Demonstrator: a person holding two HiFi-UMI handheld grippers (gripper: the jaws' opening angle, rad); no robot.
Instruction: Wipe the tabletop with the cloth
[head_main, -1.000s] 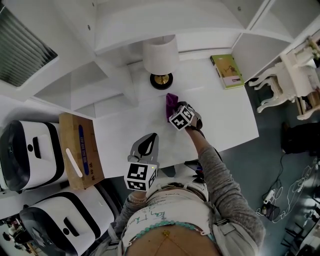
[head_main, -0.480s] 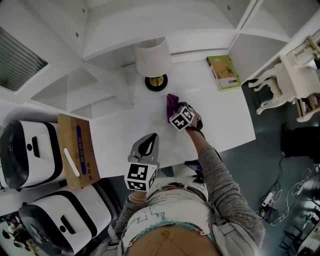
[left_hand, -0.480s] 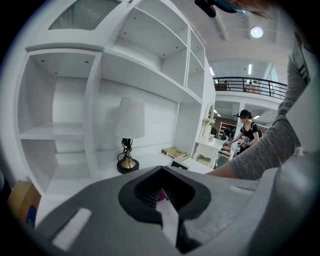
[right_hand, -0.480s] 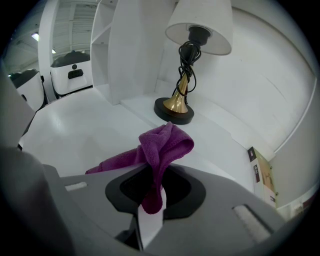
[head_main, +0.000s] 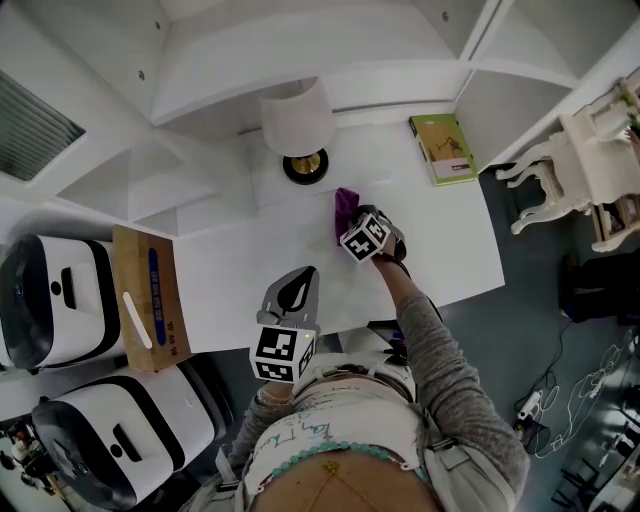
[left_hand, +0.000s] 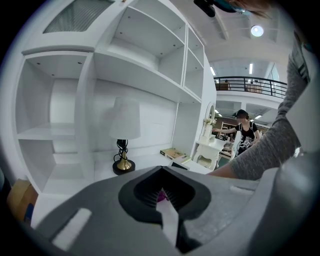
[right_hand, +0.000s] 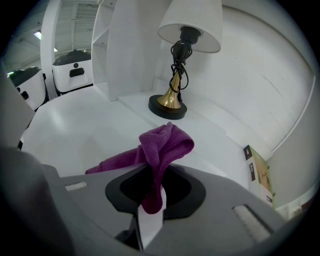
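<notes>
The purple cloth (head_main: 343, 210) (right_hand: 159, 150) is bunched up in front of my right gripper (head_main: 352, 226) (right_hand: 152, 200), which is shut on it; a tail of it hangs between the jaws. Cloth and gripper are over the middle of the white tabletop (head_main: 440, 240), just in front of the lamp. My left gripper (head_main: 290, 298) (left_hand: 161, 200) hovers near the table's front edge, jaws shut with nothing in them. A speck of the cloth (left_hand: 161, 196) shows beyond its jaws.
A white-shaded lamp with a brass base (head_main: 303, 165) (right_hand: 168, 104) (left_hand: 122, 165) stands at the back by the shelves. A green book (head_main: 441, 148) (right_hand: 260, 175) lies at the back right. A cardboard box (head_main: 148, 300) sits at the left end. White chair (head_main: 560, 160) at right.
Both grippers and the cloth stay almost still. The head view has drifted, so the table, lamp and box shift slightly left and up.
</notes>
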